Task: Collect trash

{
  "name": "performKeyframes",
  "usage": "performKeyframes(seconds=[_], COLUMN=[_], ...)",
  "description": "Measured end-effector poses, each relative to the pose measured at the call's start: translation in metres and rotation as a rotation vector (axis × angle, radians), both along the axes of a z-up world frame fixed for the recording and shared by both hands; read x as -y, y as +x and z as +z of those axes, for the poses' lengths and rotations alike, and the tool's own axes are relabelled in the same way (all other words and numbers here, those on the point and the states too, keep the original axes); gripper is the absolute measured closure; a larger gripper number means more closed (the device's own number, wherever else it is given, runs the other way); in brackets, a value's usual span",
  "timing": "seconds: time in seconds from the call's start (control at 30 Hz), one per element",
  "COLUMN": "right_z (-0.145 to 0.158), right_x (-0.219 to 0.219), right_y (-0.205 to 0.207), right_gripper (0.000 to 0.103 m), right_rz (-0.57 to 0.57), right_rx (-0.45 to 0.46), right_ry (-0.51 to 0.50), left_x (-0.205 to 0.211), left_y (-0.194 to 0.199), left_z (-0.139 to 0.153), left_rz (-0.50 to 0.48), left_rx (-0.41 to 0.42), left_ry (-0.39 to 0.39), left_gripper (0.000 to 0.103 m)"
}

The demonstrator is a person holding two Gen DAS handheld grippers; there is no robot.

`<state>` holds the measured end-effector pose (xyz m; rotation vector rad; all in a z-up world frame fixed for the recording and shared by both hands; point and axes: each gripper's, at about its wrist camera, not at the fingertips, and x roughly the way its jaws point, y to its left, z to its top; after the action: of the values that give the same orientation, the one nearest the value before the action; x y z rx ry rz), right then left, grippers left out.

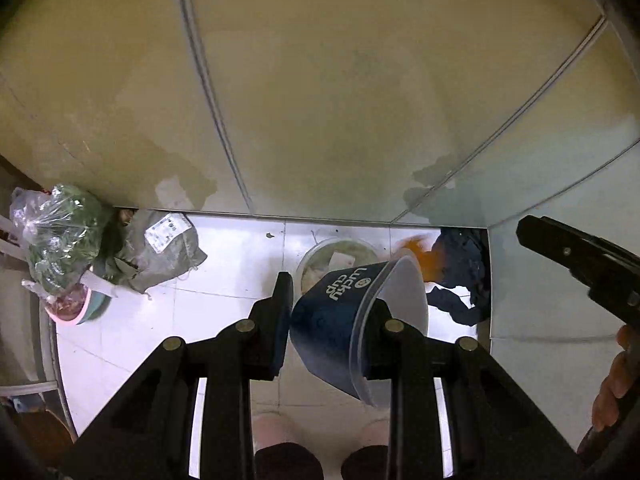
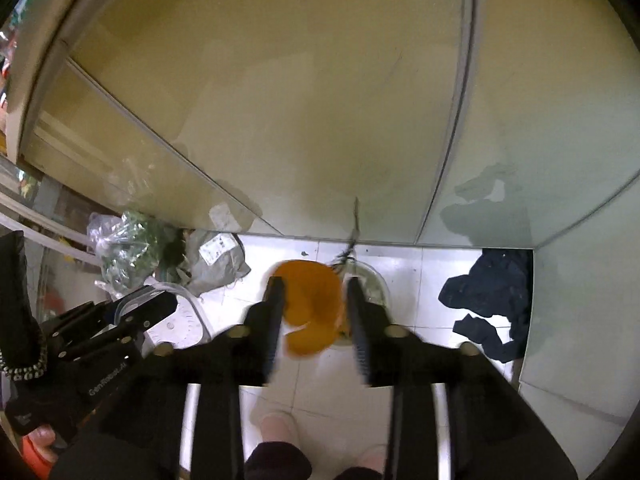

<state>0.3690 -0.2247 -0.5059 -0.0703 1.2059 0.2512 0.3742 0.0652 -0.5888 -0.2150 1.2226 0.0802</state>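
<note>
My left gripper [image 1: 332,312] is shut on a dark blue paper cup [image 1: 340,320] with a clear lid, held tilted above the white tile floor. Below it stands a round container [image 1: 340,254] with greenish contents. In the right wrist view my right gripper [image 2: 314,312] is open, its fingers either side of a blurred orange piece [image 2: 312,308] that hangs over the same round container [image 2: 374,280]. Whether the fingers touch the orange piece I cannot tell. The orange piece also shows in the left wrist view [image 1: 424,256]. The left gripper shows at the left of the right wrist view [image 2: 120,320].
A clear bag of greens [image 1: 60,236], a grey sack [image 1: 168,252] and a pink bowl [image 1: 76,308] lie at the left by the cabinet base. Dark blue cloth [image 2: 492,296] is heaped at the right corner. Pale cabinet doors [image 1: 320,80] rise behind. The person's feet [image 2: 276,428] are below.
</note>
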Motion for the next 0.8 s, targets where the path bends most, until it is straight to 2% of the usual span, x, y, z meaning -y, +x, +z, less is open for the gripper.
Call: performKeyframes(seconds=[0.17, 0.23, 0.3, 0.43, 0.6, 0.73, 0.8], right_z=[-0.002, 0.0, 0.005, 0.02, 0.064, 0.122, 0.166], right_x=[0.013, 0.021, 0.027, 0.034, 0.037, 0.032, 0.029], right_y=[0.003, 0.003, 0.002, -0.001, -0.013, -0.027, -0.038], right_gripper=[0.068, 0.068, 0.068, 0.068, 0.068, 0.068, 0.068], right_rz=[-0.019, -0.032, -0.046, -0.065, -0.068, -0.043, -0.025], right_rx=[-0.006, -0.009, -0.003, 0.007, 0.031, 0.089, 0.137], right_ry=[0.002, 0.001, -0.007, -0.024, -0.014, -0.01, -0.003], left_x=[0.02, 0.027, 0.033, 0.038, 0.04, 0.042, 0.045], left_y=[0.019, 0.026, 0.029, 0.029, 0.014, -0.009, -0.024], left_z=[-0.016, -0.02, -0.02, -0.009, 0.048, 0.127, 0.177], left_rz=[-0.052, -0.065, -0.07, -0.076, -0.065, -0.048, -0.036], left_rx=[-0.025, -0.046, -0.053, -0.075, -0.042, 0.032, 0.086], left_ry=[-0.028, -0.021, -0.006, 0.006, 0.036, 0.064, 0.079], left_gripper=[0.075, 0.059, 0.054, 0.053, 0.053, 0.053, 0.053])
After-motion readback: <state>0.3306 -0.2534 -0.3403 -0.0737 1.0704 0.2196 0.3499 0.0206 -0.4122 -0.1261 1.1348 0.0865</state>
